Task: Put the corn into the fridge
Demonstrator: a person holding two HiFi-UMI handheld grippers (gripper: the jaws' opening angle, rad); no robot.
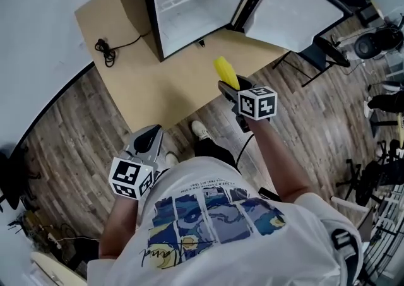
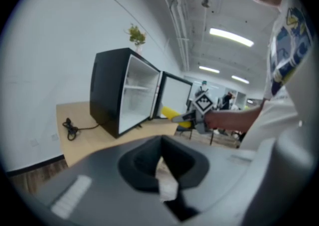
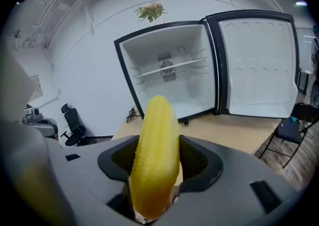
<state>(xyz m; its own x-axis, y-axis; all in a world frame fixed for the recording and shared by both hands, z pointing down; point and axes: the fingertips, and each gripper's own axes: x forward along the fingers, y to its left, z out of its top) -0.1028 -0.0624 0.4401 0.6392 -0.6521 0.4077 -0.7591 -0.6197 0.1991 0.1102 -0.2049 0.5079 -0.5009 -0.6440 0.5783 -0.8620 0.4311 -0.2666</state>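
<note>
A yellow corn cob (image 3: pixel 155 155) stands up between the jaws of my right gripper (image 3: pixel 154 190), which is shut on it. From the head view the corn (image 1: pixel 225 72) pokes forward from the right gripper (image 1: pixel 230 89) over the wooden platform's front edge, short of the fridge. The small black fridge (image 1: pixel 189 0) stands open, its white inside (image 3: pixel 172 80) bare, with one wire shelf. Its door (image 3: pixel 256 65) swings out to the right. My left gripper (image 1: pixel 148 139) hangs low by the person's left side, jaws closed with nothing in them. The left gripper view shows the corn (image 2: pixel 173 115) in the distance.
The fridge rests on a light wooden platform (image 1: pixel 161 86) above wood-plank flooring. A black power cord (image 1: pixel 106 50) lies coiled on the platform left of the fridge. Black stands and equipment (image 1: pixel 372 38) crowd the right side. A small plant (image 3: pixel 152 11) sits on the fridge top.
</note>
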